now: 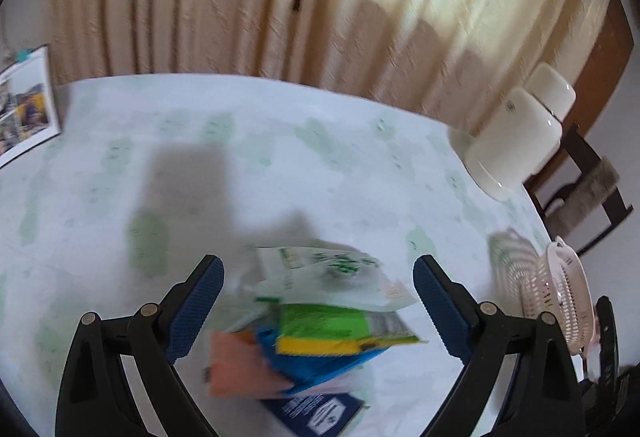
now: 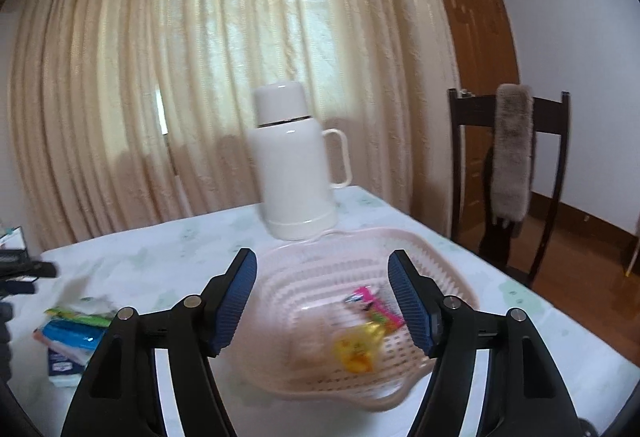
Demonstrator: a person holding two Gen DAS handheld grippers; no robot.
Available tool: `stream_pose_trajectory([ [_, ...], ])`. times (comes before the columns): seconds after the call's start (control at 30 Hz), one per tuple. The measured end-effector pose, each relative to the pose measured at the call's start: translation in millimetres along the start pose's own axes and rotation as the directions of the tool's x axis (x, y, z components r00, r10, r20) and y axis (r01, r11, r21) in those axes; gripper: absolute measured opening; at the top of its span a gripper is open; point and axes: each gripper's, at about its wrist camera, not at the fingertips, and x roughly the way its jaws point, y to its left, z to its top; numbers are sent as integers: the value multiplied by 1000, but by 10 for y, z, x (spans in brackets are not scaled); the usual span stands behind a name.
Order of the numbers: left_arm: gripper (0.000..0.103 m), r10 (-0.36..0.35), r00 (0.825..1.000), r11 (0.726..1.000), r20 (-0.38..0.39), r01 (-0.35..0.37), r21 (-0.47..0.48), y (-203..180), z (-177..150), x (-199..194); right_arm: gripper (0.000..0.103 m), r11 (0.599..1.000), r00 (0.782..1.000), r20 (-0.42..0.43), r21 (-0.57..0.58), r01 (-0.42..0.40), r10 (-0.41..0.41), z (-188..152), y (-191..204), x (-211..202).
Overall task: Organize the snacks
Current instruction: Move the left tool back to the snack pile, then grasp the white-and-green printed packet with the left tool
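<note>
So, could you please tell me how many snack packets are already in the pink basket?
2 clearly: a yellow packet near the front of the pink basket, and a pink-and-green packet just behind it. Blur could hide others.

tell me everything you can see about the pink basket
The pink basket is a pale pink plastic bowl with slotted walls, a perforated floor and a wavy flared rim. It sits upright on the tablecloth, just in front of the white thermos. Inside lie a yellow packet and a pink-green wrapper. The open right gripper hovers over it.
</note>
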Motion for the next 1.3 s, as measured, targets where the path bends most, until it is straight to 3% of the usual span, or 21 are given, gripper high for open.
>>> stream_pose_trajectory([
  [0.23, 94, -16, 987, 999, -163, 24, 49, -211, 83, 388, 71, 996, 999, -6, -79, -40, 40, -66, 203, -20],
  [0.33, 94, -11, 981, 999, -196, 22, 50, -256, 86, 485, 71, 996, 999, -4, -78, -47, 46, -73, 204, -29],
  [0.63, 94, 121, 963, 983, -240, -83, 162, -434, 26, 739, 71, 994, 998, -9, -87, -61, 61, -79, 233, -31],
  [0.8, 94, 137, 960, 981, -245, -98, 167, -401, 0, 842, 71, 993, 998, -12, -95, -69, 68, -80, 250, -32],
  [0.87, 89, 137, 961, 981, -242, -99, 164, -378, -12, 862, 71, 993, 997, -15, -97, -72, 70, -82, 253, -27],
  [0.93, 77, 137, 963, 981, -230, -100, 165, -362, -21, 836, 71, 992, 997, -15, -99, -73, 72, -83, 256, -36],
  [1.1, 57, 95, 978, 988, -185, -70, 140, -317, -15, 694, 72, 992, 997, -16, -108, -71, 69, -90, 268, -29],
  [1.3, 53, 39, 990, 995, -135, -26, 96, -201, -17, 484, 71, 991, 998, -22, -118, -67, 65, -107, 289, -8],
])
